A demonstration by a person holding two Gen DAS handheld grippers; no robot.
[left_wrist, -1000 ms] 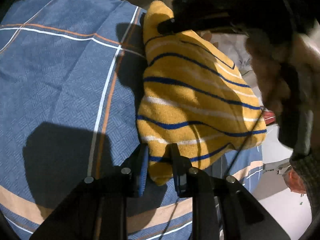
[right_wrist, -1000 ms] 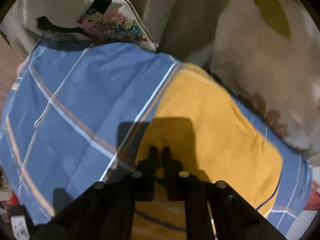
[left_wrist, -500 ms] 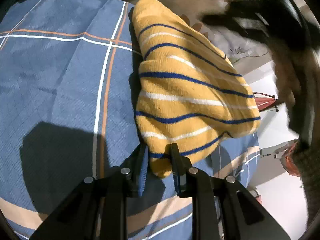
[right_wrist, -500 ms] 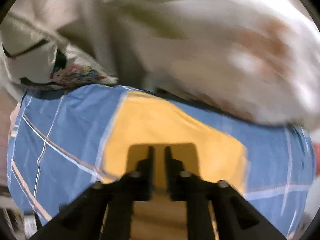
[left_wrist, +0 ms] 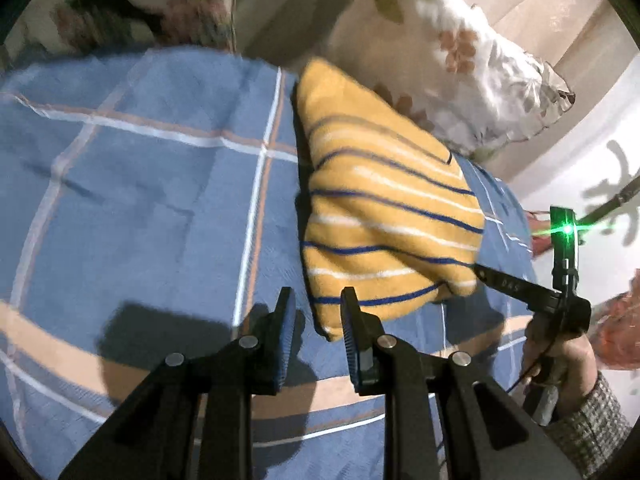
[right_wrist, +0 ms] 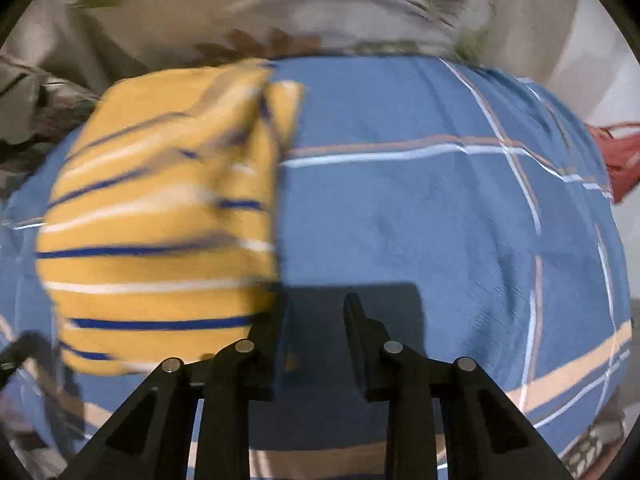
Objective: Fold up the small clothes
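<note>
Both grippers have let go and pulled back from the sweater [left_wrist: 384, 224], which lies folded on the blue checked bedspread [left_wrist: 160, 208]. Left gripper [left_wrist: 317, 312] hangs spread and empty just short of its near corner; right gripper [right_wrist: 316, 316], also spread, hovers over bare cloth beside it. Flowered pillows [left_wrist: 472, 60] crowd the far edge against a pale wall [left_wrist: 560, 148].

We are seeing bed covered by blue plaid sheet [left_wrist: 160, 208], white and orange lines crossing it, wide tan band running along near edge. Folded yellow striped sweater [left_wrist: 380, 232] is lying directly on sheet, right of center in left wrist view, left in right wrist view. Floral pillow [left_wrist: 460, 60] is resting at far edge, just behind sweater.
</note>
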